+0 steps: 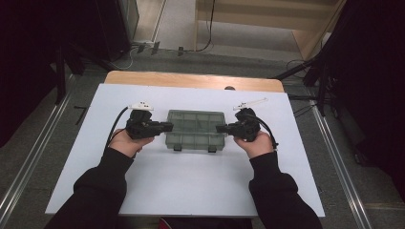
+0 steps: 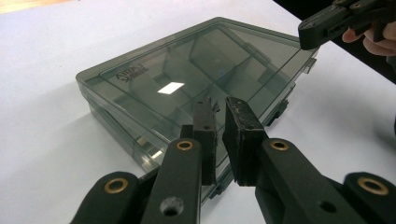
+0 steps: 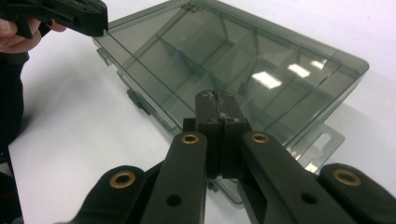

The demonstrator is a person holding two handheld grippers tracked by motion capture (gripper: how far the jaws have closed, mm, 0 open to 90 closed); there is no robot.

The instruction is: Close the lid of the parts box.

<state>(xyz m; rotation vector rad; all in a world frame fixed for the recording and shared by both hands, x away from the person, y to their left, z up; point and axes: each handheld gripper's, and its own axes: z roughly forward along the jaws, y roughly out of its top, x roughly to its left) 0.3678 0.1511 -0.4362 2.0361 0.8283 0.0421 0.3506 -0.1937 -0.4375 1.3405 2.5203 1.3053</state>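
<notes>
Two claws flank the smoky compartment box (image 1: 195, 129): left claw (image 2: 219, 109) open a crack, empty; right claw (image 3: 216, 100) pressed shut, empty.

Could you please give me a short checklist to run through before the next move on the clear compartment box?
1. Box lies flat on the white table: ok.
2. Lid closed over the compartments: ok, it looks shut.
3. Front latches fastened: cannot tell.
4. Left gripper at the box's left end, jaws slightly apart with nothing between them: ok.
5. Right gripper at the box's right end, jaws shut on nothing: ok.
6. Contents in the compartments: none visible.
</notes>
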